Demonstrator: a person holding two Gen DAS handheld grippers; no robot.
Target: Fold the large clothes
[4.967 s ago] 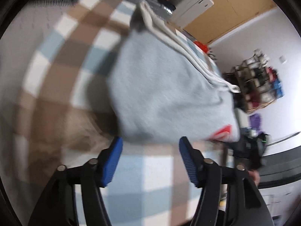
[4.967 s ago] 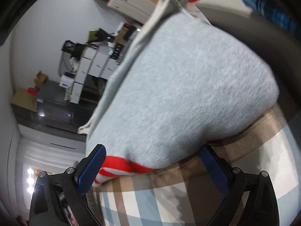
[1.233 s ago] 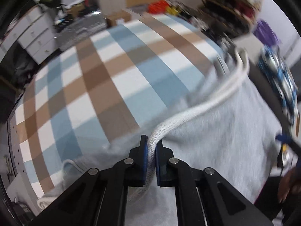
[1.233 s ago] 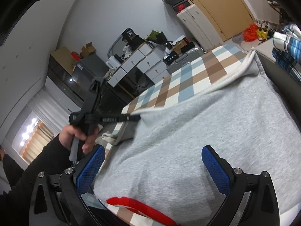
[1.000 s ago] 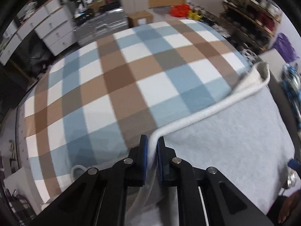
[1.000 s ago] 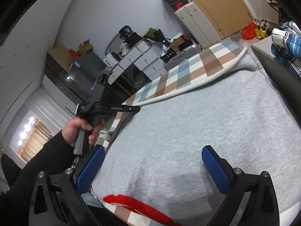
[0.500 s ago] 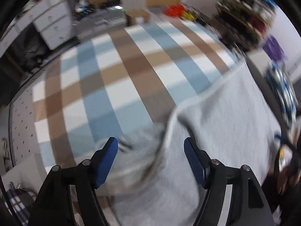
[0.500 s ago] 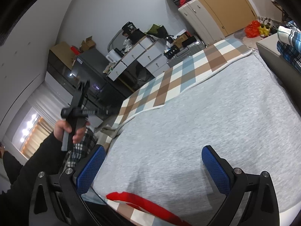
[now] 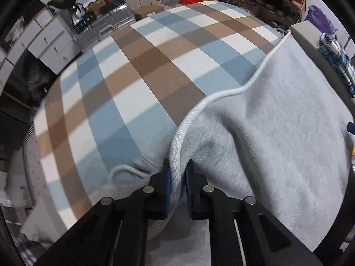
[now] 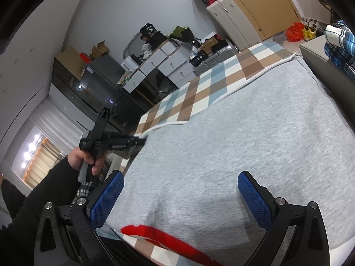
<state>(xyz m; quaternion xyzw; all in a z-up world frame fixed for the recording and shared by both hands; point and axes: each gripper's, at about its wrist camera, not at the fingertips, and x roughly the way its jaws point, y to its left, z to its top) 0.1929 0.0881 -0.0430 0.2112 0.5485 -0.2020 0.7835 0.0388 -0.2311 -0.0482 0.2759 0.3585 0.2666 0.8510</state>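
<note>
Right wrist view: left gripper [image 10: 142, 140] pinches grey garment's [image 10: 244, 144] hem, held level.

- The grey sweatshirt [image 9: 277, 119] lay spread flat over the checked blanket [image 9: 137, 71].
- Its white ribbed hem [image 9: 177, 146] was lifted at one corner.

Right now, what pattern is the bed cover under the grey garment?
Checked: blue, brown and white squares on the bed cover; clearest in the left wrist view.
</note>
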